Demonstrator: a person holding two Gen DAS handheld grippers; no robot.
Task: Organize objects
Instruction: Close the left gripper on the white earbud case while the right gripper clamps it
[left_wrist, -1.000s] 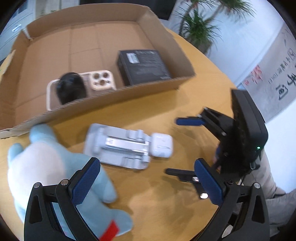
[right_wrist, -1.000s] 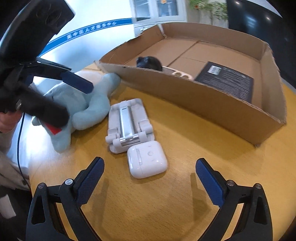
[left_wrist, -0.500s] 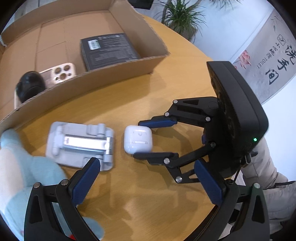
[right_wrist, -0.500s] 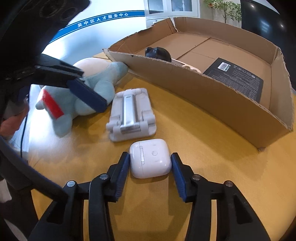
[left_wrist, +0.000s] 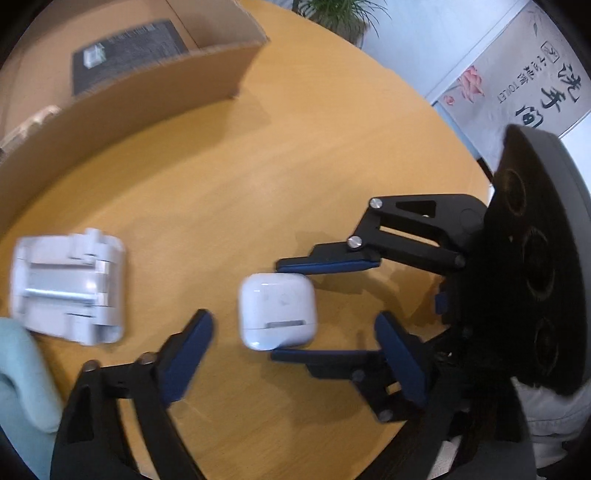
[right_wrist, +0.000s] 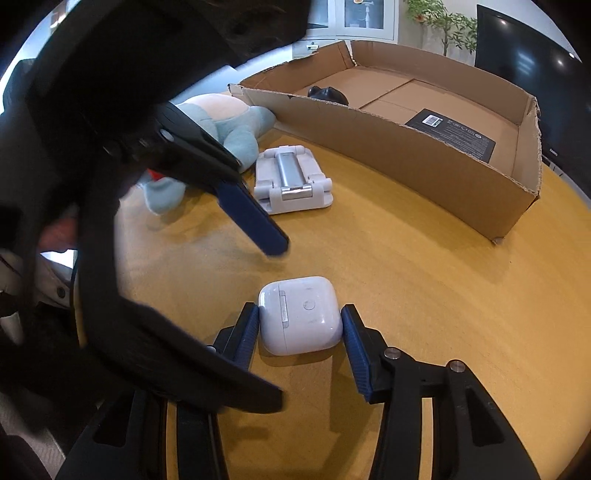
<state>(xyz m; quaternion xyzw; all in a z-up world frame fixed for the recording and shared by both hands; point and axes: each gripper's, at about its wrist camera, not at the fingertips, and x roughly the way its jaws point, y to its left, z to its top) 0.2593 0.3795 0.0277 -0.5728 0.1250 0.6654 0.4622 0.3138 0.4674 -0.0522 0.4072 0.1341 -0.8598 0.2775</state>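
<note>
- Left wrist view: the fingers (left_wrist: 192, 343) of the left gripper (left_wrist: 295, 347) stand apart with nothing pinched; its jaws have just been closing in, and the white earbud case (left_wrist: 277, 311) lies between them without either blue pad touching it.
- The right gripper (left_wrist: 291, 310) comes in from the right side of this view, its two blue-padded fingers running along the upper and lower sides of the case, which is clamped between them.
- The case sits on the wooden table (left_wrist: 258, 177). To its left, well apart, lies a white folding stand (left_wrist: 68, 288), blurred, with the edge of a light blue plush toy (left_wrist: 22, 376) just below it.
- The cardboard box (left_wrist: 122, 110) stands at the upper left, with a black packet (left_wrist: 125, 51) inside.
- Right wrist view: the right gripper (right_wrist: 299, 328) has its fingers (right_wrist: 354, 350) pressed on both sides of the earbud case (right_wrist: 300, 314), which rests on the table (right_wrist: 424, 280).
- One blue-tipped finger (right_wrist: 251, 218) of the left gripper reaches in from the left, above the case and clear of it.
- Behind lie the folding stand (right_wrist: 291, 181) and the plush toy (right_wrist: 221, 129), the latter close against the box (right_wrist: 406, 147) wall.
- Inside the box are the black packet (right_wrist: 450, 133) and a dark rounded object (right_wrist: 328, 94), only partly seen.
</note>
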